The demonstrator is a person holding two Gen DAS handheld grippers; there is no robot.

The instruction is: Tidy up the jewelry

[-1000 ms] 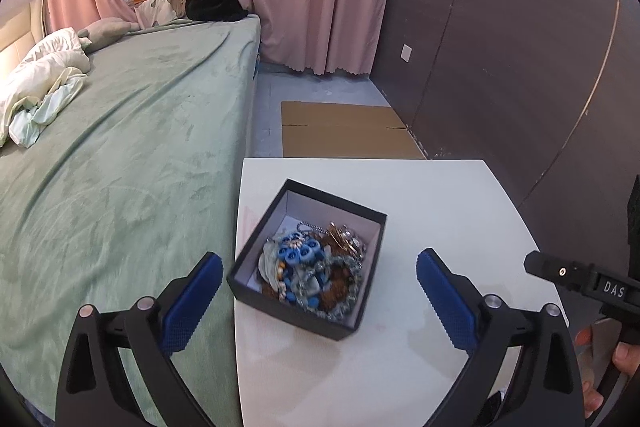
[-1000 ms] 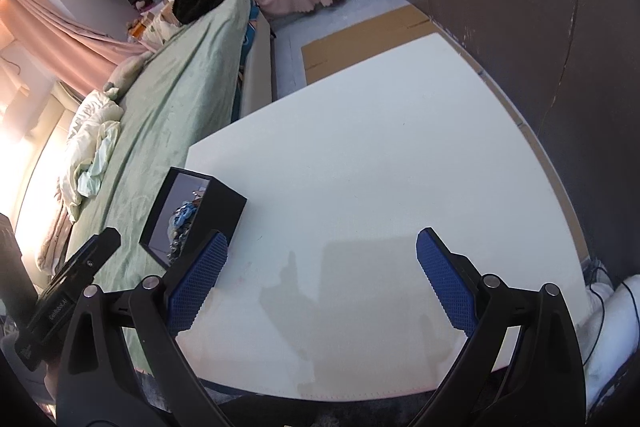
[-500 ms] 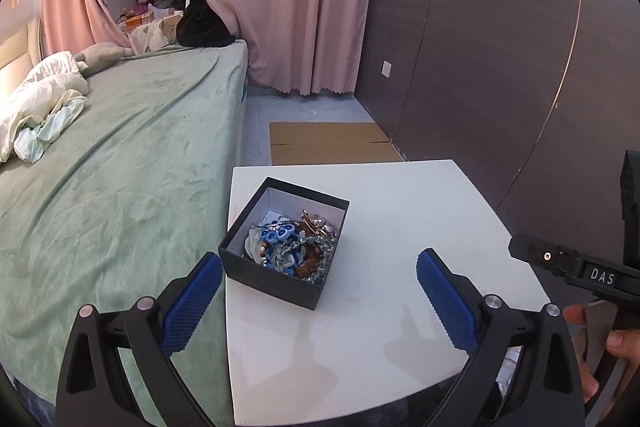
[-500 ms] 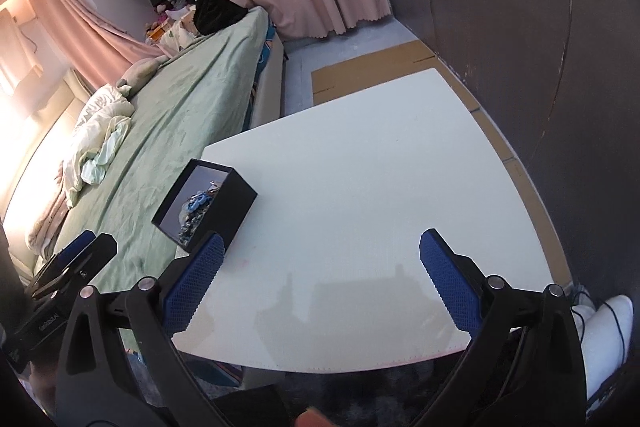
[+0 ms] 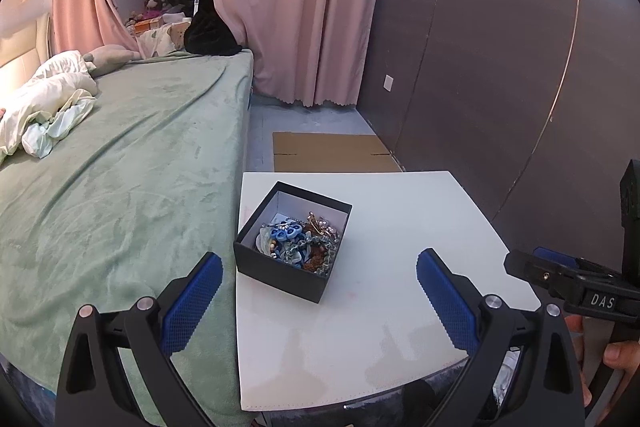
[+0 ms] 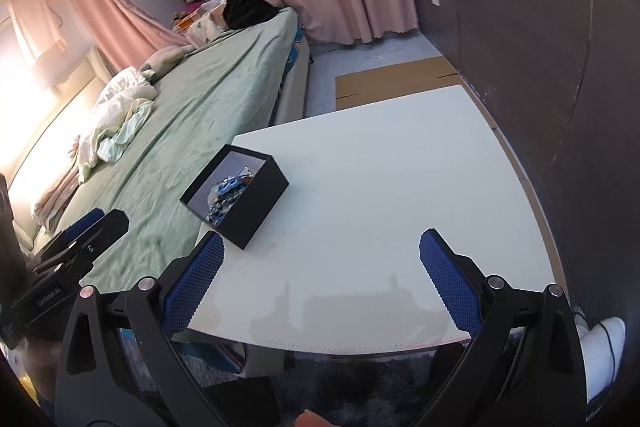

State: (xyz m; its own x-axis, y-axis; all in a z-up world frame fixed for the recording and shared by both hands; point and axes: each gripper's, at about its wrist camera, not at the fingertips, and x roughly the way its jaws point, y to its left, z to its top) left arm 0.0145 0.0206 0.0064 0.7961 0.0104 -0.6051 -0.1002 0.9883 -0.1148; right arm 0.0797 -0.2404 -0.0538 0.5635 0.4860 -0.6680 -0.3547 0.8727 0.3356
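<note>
An open black box [image 5: 280,269] with a white lining stands near the left edge of the white table [image 5: 380,327]. It holds a tangle of jewelry [image 5: 298,241]: blue beads, pale green pieces, brown and gold chains. The box also shows in the right wrist view [image 6: 256,203], left of centre. My left gripper [image 5: 318,289] is open and empty, held above the table's near edge, short of the box. My right gripper [image 6: 320,279] is open and empty, over the near part of the table, right of the box.
A bed with a green blanket [image 5: 120,179] lies close along the table's left side. A dark panelled wall [image 5: 500,87] runs on the right. Flat cardboard [image 5: 328,151] lies on the floor beyond the table, before pink curtains [image 5: 296,7].
Both grippers have drawn back and up from the table, so the box looks smaller and farther. Both stay open. The box has not moved.
</note>
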